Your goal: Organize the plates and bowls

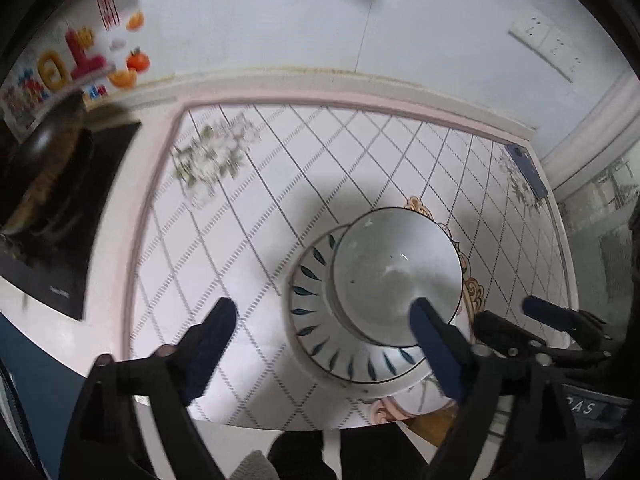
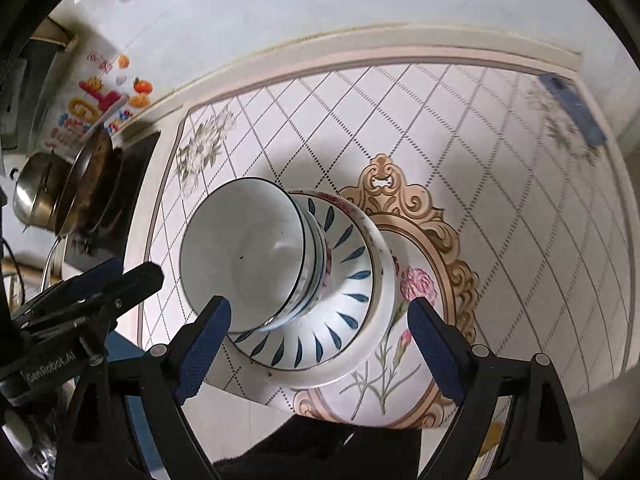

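Observation:
A stack of dishes stands near the front edge of the patterned table mat (image 1: 256, 200) (image 2: 500, 160). On top are nested white bowls (image 1: 396, 264) (image 2: 244, 248). They sit in a plate with blue leaf marks (image 1: 320, 320) (image 2: 344, 312). That plate rests on a larger plate with pink flowers (image 2: 392, 360) (image 1: 416, 396). My left gripper (image 1: 324, 332) is open and empty just in front of the stack. My right gripper (image 2: 320, 328) is open and empty, its fingers on either side of the stack's near edge.
A dark pan (image 1: 44, 168) (image 2: 92, 184) sits on a black cooktop (image 1: 80, 216) at the left, with a steel pot (image 2: 36, 192) behind it. A blue phone (image 1: 526, 170) (image 2: 572, 108) lies at the mat's far right corner. A tiled wall with sockets (image 1: 548, 46) is behind.

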A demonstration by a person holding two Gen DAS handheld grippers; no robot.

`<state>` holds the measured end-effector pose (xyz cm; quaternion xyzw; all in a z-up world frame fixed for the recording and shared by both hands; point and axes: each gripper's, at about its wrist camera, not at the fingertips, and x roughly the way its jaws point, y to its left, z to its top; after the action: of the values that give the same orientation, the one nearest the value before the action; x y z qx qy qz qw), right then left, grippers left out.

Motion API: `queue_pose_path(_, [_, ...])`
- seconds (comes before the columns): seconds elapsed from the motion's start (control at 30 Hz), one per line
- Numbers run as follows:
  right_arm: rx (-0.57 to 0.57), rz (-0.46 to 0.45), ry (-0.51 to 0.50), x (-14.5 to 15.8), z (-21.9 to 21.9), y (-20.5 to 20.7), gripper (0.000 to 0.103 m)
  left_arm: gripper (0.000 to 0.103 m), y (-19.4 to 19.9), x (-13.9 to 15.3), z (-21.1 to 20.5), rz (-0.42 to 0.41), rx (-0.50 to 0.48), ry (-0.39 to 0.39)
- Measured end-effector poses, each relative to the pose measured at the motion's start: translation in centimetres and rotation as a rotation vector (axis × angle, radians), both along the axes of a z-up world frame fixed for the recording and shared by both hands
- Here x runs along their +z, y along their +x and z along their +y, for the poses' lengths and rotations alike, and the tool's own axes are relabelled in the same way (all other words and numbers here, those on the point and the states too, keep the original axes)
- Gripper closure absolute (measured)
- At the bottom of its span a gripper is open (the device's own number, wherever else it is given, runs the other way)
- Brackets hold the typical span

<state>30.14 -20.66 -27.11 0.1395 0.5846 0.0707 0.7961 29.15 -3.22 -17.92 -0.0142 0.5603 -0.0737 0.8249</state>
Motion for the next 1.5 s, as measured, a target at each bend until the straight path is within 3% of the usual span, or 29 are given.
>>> queue_pose_path(0.3, [-0.112, -0.098, -0.064, 5.2, 1.2, -6.3, 0.010, 0.006, -5.0, 5.2, 1.8, -0.114, -0.029, -0.011])
queue_pose_path(0.5, [-0.140, -0.230, -0.114, 12.2, 2.3, -13.3, 0.009, 0.006, -10.5, 10.4, 2.6, -0.241, -0.017, 0.030])
queue_pose_path(0.63, [-0.142, -0.322, -0.164, 16.5, 2.9, -17.8, 0.007, 0.006, -13.5, 12.5, 3.5, -0.268, -0.005, 0.011])
queue_pose_path(0.83, [-0.156, -0.397, -0.196, 20.7, 3.0, -22.3, 0.007, 0.006, -16.8, 15.3, 3.9, -0.328, 0.012, 0.020])
queue_pose_path(1.2, [-0.115, -0.481, -0.230, 24.6, 3.3, -25.7, 0.007, 0.005, -19.8, 18.2, 4.1, -0.384, 0.057, 0.028])
queue_pose_path(1.27, [-0.109, -0.490, -0.233, 24.9, 3.3, -25.9, 0.007, 0.000, -20.0, 18.3, 4.0, -0.399, 0.065, 0.031])
queue_pose_path(1.5, [-0.097, -0.488, -0.244, 24.6, 3.1, -25.6, 0.003, 0.000, -20.0, 18.3, 3.6, -0.401, 0.062, 0.026])
